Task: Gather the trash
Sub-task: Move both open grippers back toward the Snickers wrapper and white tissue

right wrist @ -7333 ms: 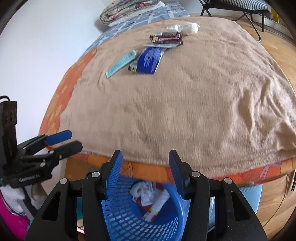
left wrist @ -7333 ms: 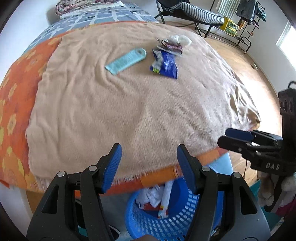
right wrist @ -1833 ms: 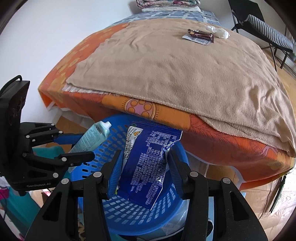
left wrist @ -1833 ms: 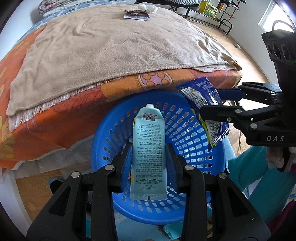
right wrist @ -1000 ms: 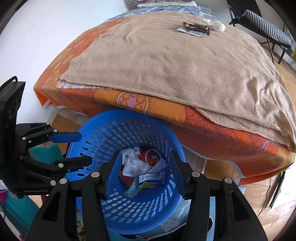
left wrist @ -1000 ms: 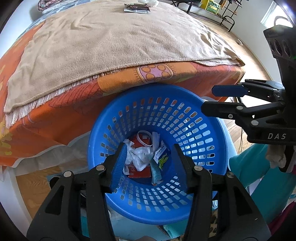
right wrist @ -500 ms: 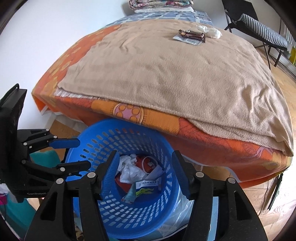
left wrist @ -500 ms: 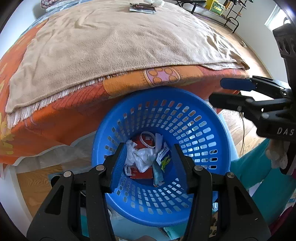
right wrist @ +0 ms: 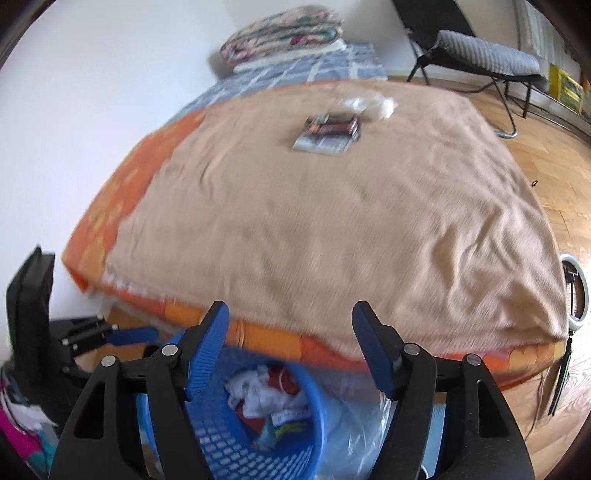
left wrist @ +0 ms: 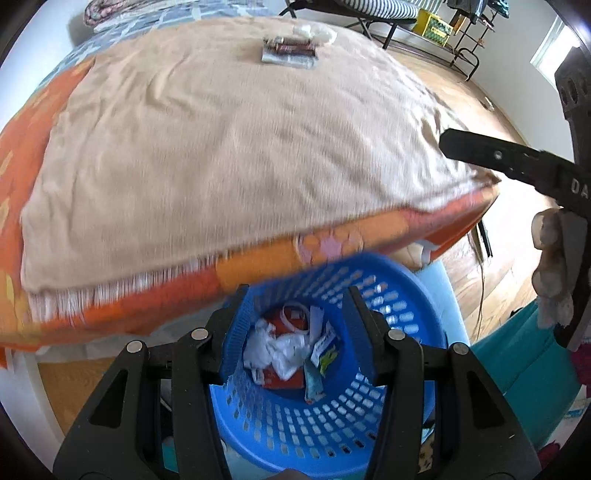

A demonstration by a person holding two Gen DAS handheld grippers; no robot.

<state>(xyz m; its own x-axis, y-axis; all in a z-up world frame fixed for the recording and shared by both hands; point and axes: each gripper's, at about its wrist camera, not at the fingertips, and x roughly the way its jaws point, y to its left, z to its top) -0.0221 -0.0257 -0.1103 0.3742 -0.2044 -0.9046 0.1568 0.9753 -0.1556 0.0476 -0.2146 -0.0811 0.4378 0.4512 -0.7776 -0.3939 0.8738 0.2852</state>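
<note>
Left wrist view looks down into a round blue plastic basket (left wrist: 388, 321) with a wall full of small square holes. At its bottom lies the trash: crumpled white paper (left wrist: 280, 347), a flat red piece (left wrist: 275, 374) under it and a small pale green tube (left wrist: 313, 382) beside. The basket stands on the floor just beside the edge of the bed (left wrist: 258, 266), which has an orange patterned cover. A beige, soft and slightly wrinkled blanket (left wrist: 229, 147) is spread over most of the bed.

Far on the blanket more trash is seen: a dark snack wrapper (left wrist: 290, 47) lying on a flat shiny packet (left wrist: 288, 59), and just beside them a crumpled white tissue (left wrist: 314, 31).

The left gripper (left wrist: 297, 328) hangs over the basket, its jaws wide apart and holding nothing; the blue ribbed pads (left wrist: 234, 328) are bare. The right gripper (right wrist: 290, 347) is over the bed edge and the basket (right wrist: 258, 446), its jaws also wide and with nothing between them. A thin clear plastic sheet (right wrist: 354, 435) lies next to the basket in the right wrist view. Both views are blurred near the bed edge.
</note>
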